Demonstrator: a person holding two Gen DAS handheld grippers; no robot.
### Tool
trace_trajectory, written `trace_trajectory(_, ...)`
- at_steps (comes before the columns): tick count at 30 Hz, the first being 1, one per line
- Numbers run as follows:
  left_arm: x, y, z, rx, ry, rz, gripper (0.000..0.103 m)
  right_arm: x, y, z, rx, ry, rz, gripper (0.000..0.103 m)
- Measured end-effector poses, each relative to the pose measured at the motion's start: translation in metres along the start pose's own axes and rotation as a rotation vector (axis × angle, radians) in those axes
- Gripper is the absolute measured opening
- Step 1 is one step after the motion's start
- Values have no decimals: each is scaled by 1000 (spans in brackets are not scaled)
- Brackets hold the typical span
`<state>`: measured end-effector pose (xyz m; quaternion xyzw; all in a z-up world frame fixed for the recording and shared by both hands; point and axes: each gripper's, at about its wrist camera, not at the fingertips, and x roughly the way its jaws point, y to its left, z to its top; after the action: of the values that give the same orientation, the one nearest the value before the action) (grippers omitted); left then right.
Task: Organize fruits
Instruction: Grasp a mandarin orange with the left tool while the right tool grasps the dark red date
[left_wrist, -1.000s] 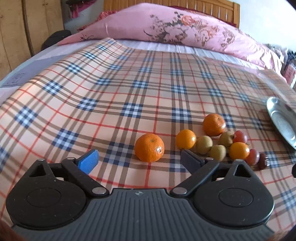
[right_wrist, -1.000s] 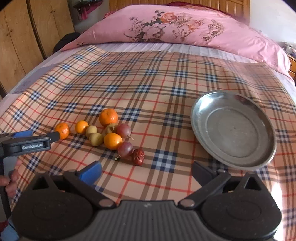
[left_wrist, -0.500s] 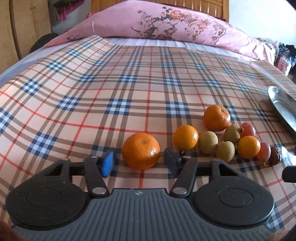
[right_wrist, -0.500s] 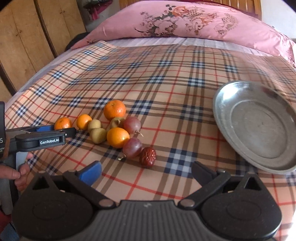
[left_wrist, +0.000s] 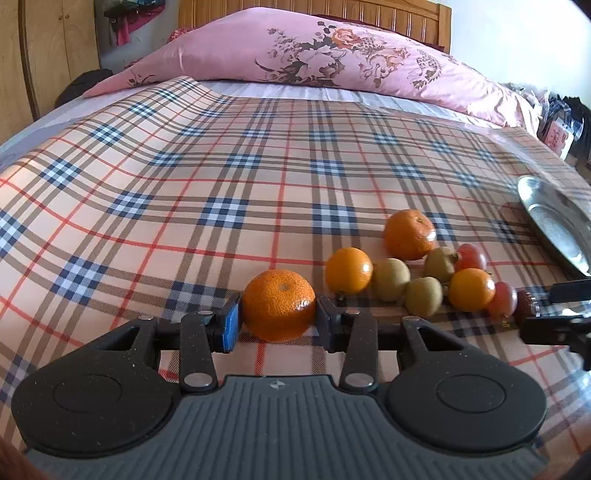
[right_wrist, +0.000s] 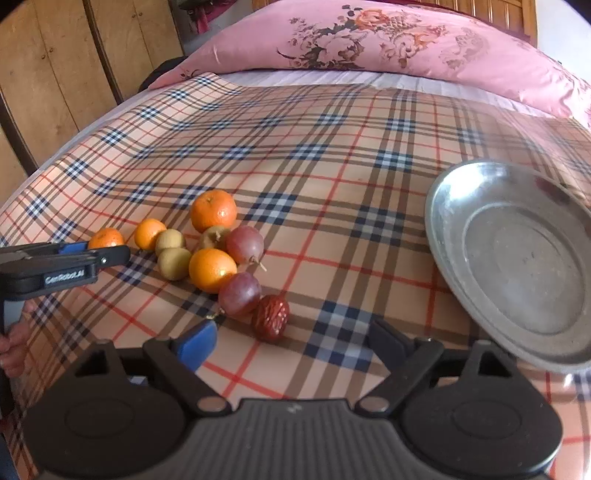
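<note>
My left gripper (left_wrist: 277, 320) is shut on a mandarin (left_wrist: 279, 304) that rests on the plaid cloth; it also shows in the right wrist view (right_wrist: 105, 238). To its right lies a cluster: a small orange (left_wrist: 348, 270), a larger mandarin (left_wrist: 409, 235), green fruits (left_wrist: 390, 278), another orange (left_wrist: 471, 289), red grapes (right_wrist: 243, 244) and a dark red date (right_wrist: 270, 317). My right gripper (right_wrist: 295, 338) is open and empty, just short of the date. A metal plate (right_wrist: 517, 254) lies to the right.
The fruit lies on a plaid cloth (left_wrist: 221, 177) spread over a bed. A pink floral pillow (left_wrist: 332, 55) lies at the far end. A wooden wardrobe (right_wrist: 55, 74) stands at the left. The person's hand (right_wrist: 14, 339) holds the left gripper.
My left gripper has moved forward and closed on the nearest mandarin. My right gripper has moved closer to the date and grapes and stays open.
</note>
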<state>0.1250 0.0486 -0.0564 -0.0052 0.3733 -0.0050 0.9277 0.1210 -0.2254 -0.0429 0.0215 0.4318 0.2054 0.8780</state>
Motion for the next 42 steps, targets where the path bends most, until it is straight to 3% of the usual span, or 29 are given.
trace_trajectory(5, -11, -6, -6, -6, -3, -19, 48, 7, 6, 4, -72, 13, -7, 84)
trace_trajectory(13, -27, -13, -15, -35, -11, -44, 48, 12, 11, 7, -173, -10, -4, 56)
trace_trajectory(16, -31, -15, -19, -45, -7, -49, 48, 12, 22, 4, -241, -14, 0, 41)
trace_trajectory(18, -32, -15, -19, -52, -5, -52, 48, 12, 25, 3, -265, -14, 2, 19)
trace_trajectory(26, -50, -22, -18, -46, -21, -41, 48, -2, 19, 0, -191, -20, -26, 18)
trace_trajectory(42, -95, -72, -12, 3, -67, -58, 48, -71, 6, -5, -52, -125, -55, 18)
